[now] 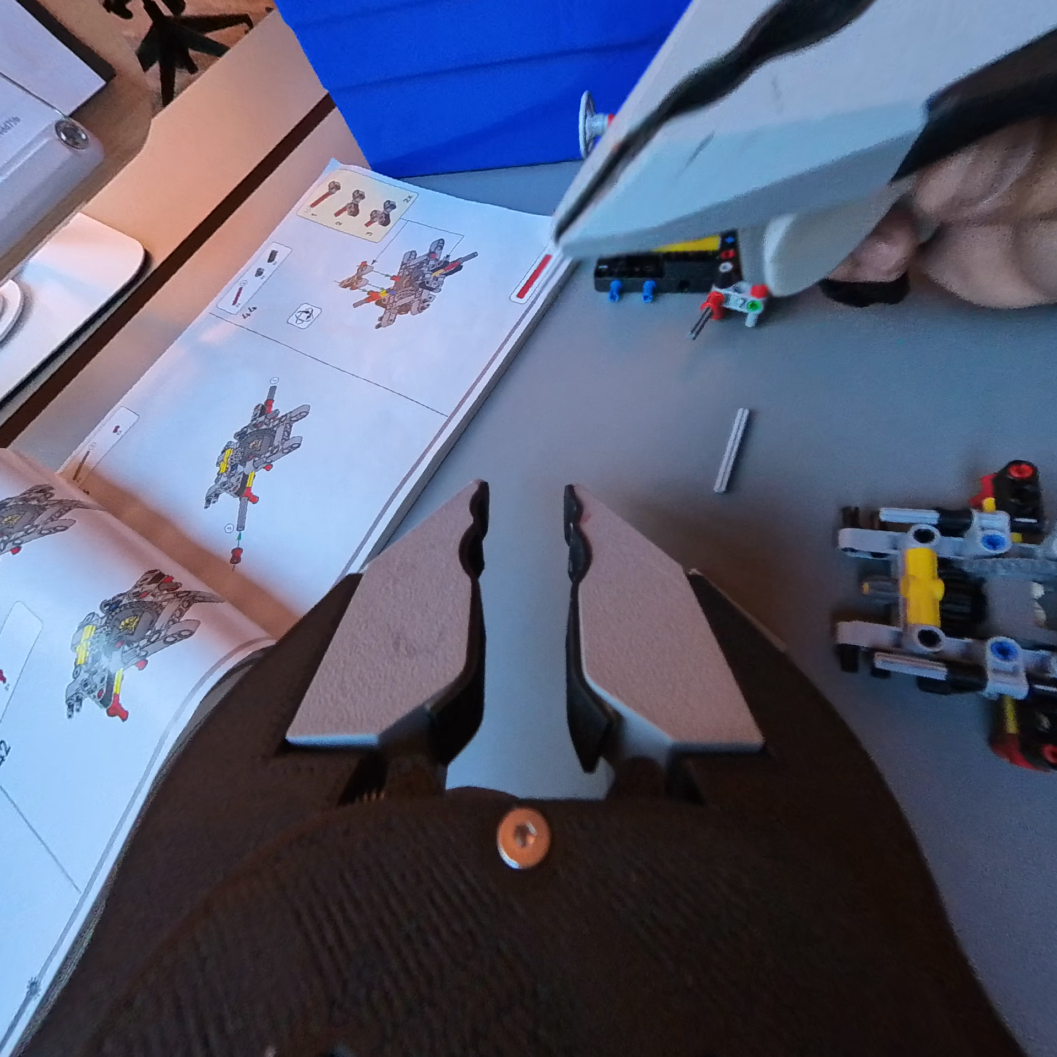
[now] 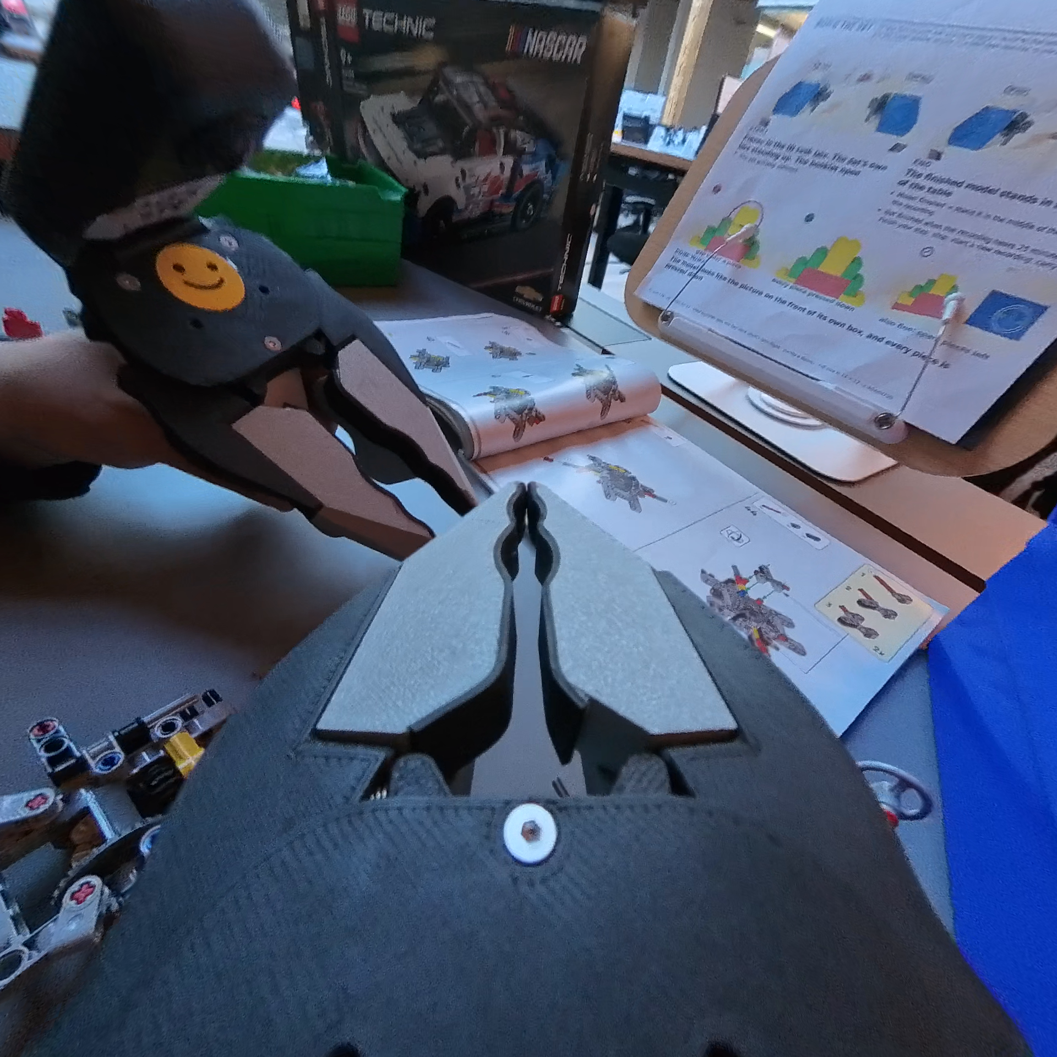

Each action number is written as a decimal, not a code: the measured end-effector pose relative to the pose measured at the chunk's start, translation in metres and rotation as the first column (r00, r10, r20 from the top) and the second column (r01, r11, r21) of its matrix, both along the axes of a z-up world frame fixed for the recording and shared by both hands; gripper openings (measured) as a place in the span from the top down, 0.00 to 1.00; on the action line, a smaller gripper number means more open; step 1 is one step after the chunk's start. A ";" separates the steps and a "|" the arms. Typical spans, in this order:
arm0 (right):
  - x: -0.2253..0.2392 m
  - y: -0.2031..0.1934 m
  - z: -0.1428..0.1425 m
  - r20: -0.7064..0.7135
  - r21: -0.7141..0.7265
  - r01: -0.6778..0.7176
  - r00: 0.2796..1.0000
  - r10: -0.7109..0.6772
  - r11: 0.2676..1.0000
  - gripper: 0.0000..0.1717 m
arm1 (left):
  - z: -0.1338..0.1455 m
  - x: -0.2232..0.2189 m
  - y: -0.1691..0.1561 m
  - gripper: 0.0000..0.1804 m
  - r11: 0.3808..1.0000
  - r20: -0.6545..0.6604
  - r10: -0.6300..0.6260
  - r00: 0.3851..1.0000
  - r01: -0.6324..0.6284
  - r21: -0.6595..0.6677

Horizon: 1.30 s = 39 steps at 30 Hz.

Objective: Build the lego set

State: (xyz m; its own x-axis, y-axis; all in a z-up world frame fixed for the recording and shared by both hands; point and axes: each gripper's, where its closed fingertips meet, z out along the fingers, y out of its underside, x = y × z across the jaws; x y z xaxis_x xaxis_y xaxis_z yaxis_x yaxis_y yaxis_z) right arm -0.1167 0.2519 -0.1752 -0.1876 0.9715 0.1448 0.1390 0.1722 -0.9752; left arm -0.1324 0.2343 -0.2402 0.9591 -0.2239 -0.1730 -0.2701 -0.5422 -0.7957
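My left gripper (image 1: 526, 492) is open and empty above the grey table (image 1: 629, 400), beside the edge of an open instruction booklet (image 1: 297, 343). A light grey axle (image 1: 732, 450) lies on the table ahead to the right. A grey, black and yellow brick assembly (image 1: 938, 600) sits at the right. A smaller black and yellow assembly (image 1: 680, 274) lies farther off under my right gripper (image 1: 572, 229). In the right wrist view my right gripper (image 2: 526, 489) is shut with nothing between the pads, over the booklet (image 2: 686, 532). The left gripper (image 2: 440, 520) shows there open, at the left.
A blue bin (image 1: 486, 86) stands behind the booklet. A product box (image 2: 457, 143) and a green bin (image 2: 320, 223) stand at the back. A sheet on a wooden stand (image 2: 858, 200) is at the right. A small steering wheel part (image 2: 898, 795) lies by the blue bin (image 2: 1001, 743). The tips of one gripper are about 7 cm away from the tips of the other. About 8 cm separates my left fingertips from the light grey axle (image 1: 732, 450).
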 end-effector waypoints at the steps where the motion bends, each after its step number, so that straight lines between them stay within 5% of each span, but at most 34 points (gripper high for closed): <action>1: 0.002 0.001 0.004 -0.019 -0.011 0.004 1.000 -0.004 1.000 1.00 | -0.001 -0.001 0.000 0.87 1.000 -0.003 0.005 1.000 -0.005 -0.004; 39: 0.008 -0.010 0.009 -0.021 -0.035 -0.068 0.998 0.067 0.997 1.00 | -0.013 0.001 -0.005 0.90 0.997 -0.050 -0.023 0.998 0.019 -0.072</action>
